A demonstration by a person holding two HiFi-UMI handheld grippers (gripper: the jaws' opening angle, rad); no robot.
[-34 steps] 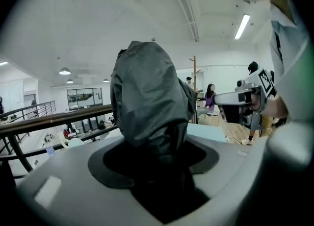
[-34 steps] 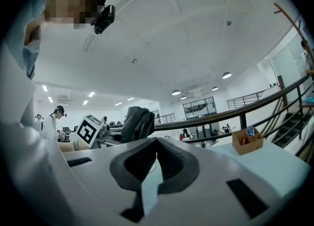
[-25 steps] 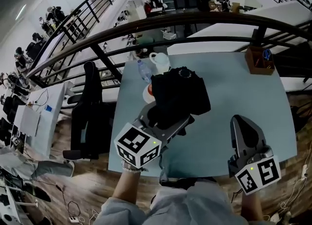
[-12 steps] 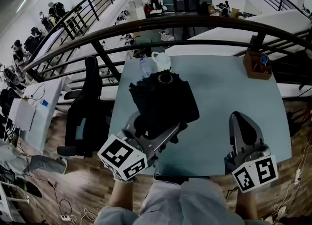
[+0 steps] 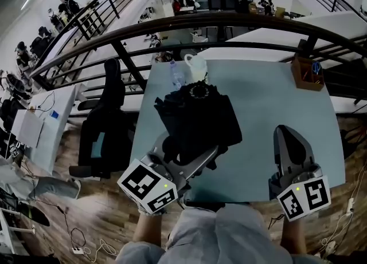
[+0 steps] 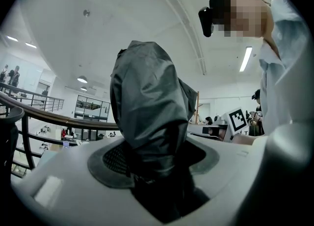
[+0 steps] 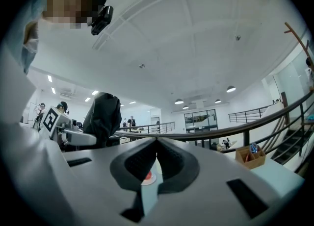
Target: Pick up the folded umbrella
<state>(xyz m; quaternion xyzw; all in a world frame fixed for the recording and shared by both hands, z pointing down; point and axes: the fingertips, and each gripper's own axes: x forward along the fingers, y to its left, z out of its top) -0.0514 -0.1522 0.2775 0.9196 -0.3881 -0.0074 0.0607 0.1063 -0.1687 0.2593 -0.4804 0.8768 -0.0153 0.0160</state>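
Note:
The folded black umbrella [image 5: 198, 117] stands up out of my left gripper [image 5: 186, 154], which is shut on its lower end and holds it over the pale blue table [image 5: 269, 108]. In the left gripper view the umbrella's crumpled fabric [image 6: 147, 122] fills the space between the jaws of that gripper [image 6: 157, 166] and hides the tips. My right gripper [image 5: 289, 140] hovers at the table's near right, apart from the umbrella. Its jaws meet with nothing between them [image 7: 156, 144]. From that side the umbrella [image 7: 103, 117] shows as a dark upright bundle at the left.
At the table's far edge stand a white jug [image 5: 196, 65] and a clear bottle [image 5: 176, 77]. A wooden box with scissors [image 5: 307, 73] sits at the far right corner. A black office chair [image 5: 109, 119] is left of the table, a dark railing [image 5: 229, 19] behind it.
The left gripper with the umbrella has shifted a little left and toward me, still shut on it. The right gripper has hardly moved.

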